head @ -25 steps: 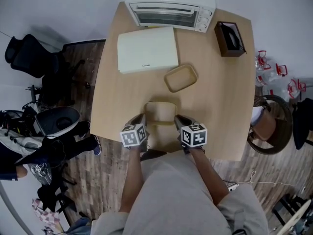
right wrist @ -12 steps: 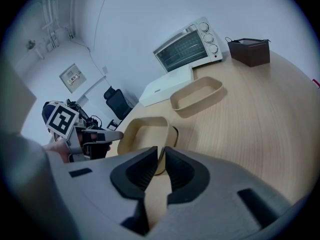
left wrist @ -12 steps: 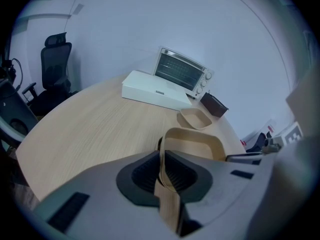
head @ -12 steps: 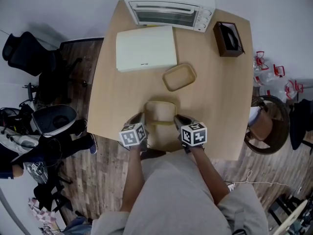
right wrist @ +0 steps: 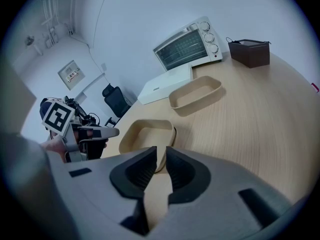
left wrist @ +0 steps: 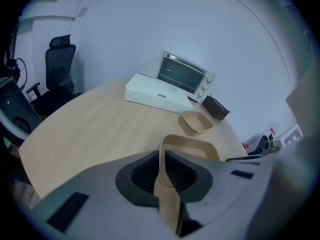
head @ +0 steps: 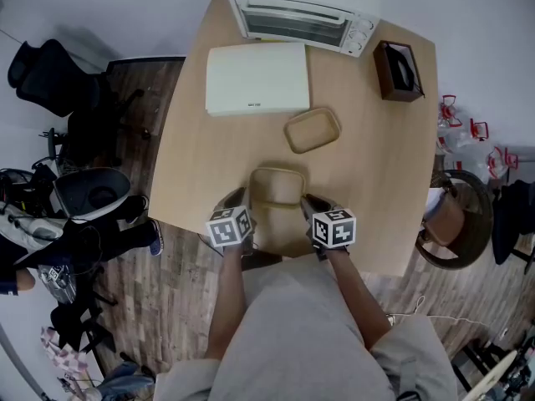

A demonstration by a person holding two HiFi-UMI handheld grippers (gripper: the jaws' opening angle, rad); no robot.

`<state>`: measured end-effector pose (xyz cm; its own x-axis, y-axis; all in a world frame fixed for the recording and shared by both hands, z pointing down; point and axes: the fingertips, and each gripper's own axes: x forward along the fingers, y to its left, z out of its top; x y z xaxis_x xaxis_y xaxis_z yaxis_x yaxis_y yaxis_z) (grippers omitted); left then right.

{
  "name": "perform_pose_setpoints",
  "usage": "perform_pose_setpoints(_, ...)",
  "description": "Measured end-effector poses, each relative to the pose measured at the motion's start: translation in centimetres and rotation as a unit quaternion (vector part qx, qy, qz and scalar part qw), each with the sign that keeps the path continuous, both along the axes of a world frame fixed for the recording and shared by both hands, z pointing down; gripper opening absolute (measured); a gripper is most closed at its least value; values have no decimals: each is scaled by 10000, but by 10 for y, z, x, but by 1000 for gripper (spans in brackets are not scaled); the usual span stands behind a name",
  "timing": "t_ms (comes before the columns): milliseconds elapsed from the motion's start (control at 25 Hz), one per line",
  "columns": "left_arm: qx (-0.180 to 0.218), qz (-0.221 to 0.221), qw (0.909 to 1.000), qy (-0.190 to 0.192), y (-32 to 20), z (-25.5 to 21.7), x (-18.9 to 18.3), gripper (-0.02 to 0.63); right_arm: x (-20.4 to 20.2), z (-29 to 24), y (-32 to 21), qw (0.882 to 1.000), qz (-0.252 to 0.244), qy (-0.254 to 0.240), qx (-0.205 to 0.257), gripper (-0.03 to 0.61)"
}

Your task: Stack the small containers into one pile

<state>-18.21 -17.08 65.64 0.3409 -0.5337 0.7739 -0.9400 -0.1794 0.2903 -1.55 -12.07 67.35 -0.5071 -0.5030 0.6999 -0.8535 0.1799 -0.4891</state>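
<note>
The left gripper (left wrist: pixel 161 159) was clamped on the thin side wall of the near container (head: pixel 277 187), its ribbed pads pressed flat on either face of the rim. The right gripper (right wrist: pixel 161 156) had the opposite wall between its jaws. These had just been easing apart, though the wall filled the gap and the pads looked to be touching it.

Seen from the head view, the left gripper sat at about 8 o'clock on the container and the right at about 4 o'clock. The container rested on the table (head: pixel 376 182), close to the near edge. The far container (head: pixel 312 130) lay open side up at about 1 o'clock from it, near but apart, so no pile existed yet.

Both containers looked like light, thin-walled paper or fibre trays. They were probably stiff enough to lift by the rim but apt to flex or dent under a hard squeeze, and light enough to skid if nudged. A hold on the middle of a long wall, or on two opposite walls, seemed best for nesting one squarely in the other.
</note>
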Motion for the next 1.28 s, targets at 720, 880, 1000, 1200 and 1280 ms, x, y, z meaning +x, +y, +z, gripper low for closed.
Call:
perform_pose_setpoints(720, 174, -7, 9997, 164, -5, -12, 13, 29, 117, -19, -69, 9952, 431, 697, 535, 74)
perform_pose_setpoints(880, 140, -135, 9997, 143, 6, -10, 5, 29, 135, -22, -105, 9944, 421, 659, 713, 75)
perform_pose_setpoints(1000, 67, -361, 9993, 87, 18, -4, -8, 29, 142, -14, -127, 9940, 293, 771, 716, 81)
perform_pose_setpoints(1200, 38, -598, 9982, -45, 31, -4, -27, 28, 143, 3, -165, 9944, 123, 821, 661, 89)
perform_pose_setpoints(1280, 62, -644, 9979, -19, 35, -8, -31, 24, 143, 8, -178, 9946, 105, 813, 632, 92)
